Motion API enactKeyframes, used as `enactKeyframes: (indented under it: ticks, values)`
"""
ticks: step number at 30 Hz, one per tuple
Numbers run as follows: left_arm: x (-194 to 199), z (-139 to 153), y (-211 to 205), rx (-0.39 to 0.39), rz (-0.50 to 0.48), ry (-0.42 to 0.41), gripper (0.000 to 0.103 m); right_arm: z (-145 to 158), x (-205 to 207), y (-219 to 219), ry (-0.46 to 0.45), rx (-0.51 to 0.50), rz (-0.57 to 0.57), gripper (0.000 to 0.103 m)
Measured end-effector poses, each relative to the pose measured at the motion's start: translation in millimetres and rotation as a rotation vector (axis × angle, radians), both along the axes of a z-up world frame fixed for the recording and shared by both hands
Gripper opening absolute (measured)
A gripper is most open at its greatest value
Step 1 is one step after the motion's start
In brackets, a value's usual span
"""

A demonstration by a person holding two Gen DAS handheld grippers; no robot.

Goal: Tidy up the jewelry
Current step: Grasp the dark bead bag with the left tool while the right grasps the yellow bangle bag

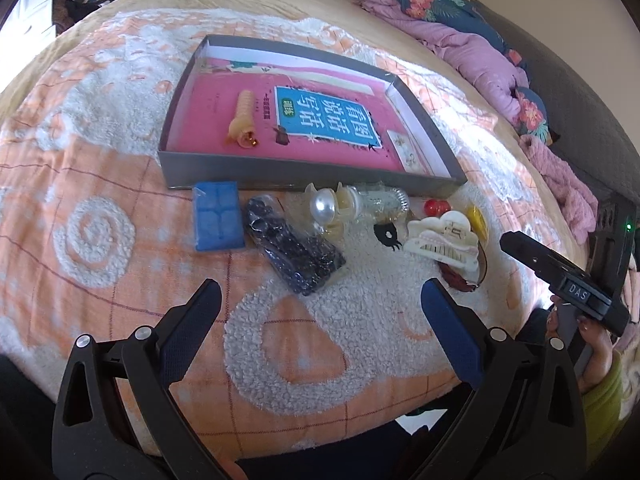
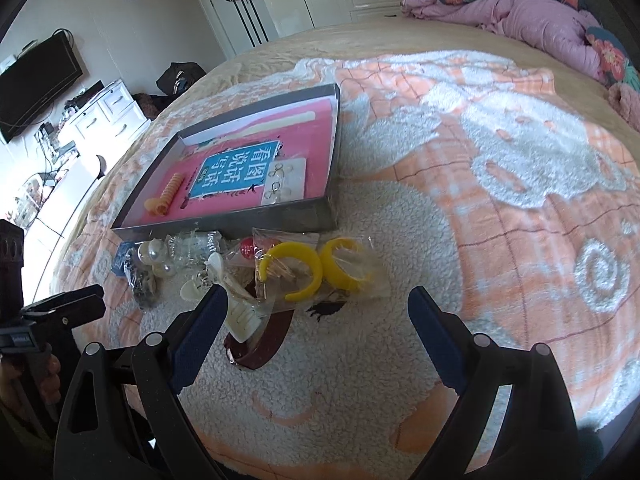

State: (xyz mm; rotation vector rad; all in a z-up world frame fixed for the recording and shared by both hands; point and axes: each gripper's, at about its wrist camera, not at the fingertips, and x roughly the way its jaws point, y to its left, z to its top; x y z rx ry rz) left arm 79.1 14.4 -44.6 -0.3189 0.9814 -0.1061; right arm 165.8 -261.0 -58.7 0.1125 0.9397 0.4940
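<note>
Just beyond your right gripper (image 2: 316, 312), jaws wide and empty, lie the bagged yellow hoops (image 2: 308, 270), near the grey tray (image 2: 224, 224). Your left gripper (image 1: 320, 300), likewise spread and empty, sits farther off.

Under my fingers is the bed (image 2: 500, 92), spread with an orange-and-white fleece blanket (image 1: 100, 168). A shallow grey box (image 1: 312, 168) sits flat on it. Just in front of the box lies a loose row — a blue pad (image 1: 218, 216), a dark packet of beads (image 1: 296, 248), a big pearl clip (image 1: 325, 206), a cream claw clip (image 1: 444, 240), yellow hoops in clear plastic (image 2: 312, 270). A pink quilt (image 2: 532, 20) is heaped at the far side.
</note>
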Motion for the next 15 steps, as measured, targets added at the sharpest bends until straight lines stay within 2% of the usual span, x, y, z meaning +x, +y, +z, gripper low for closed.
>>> enactKeyframes:
  ticks: [8, 15]
  values:
    - [9, -11, 0, -0.016, 0.011, 0.015, 0.093, -21, 24, -1, 0.098, 0.083, -0.018, 0.091]
    - [19, -18, 5, -0.071, 0.035, 0.014, 0.093, -25, 36, 0, 0.101, 0.102, -0.011, 0.091]
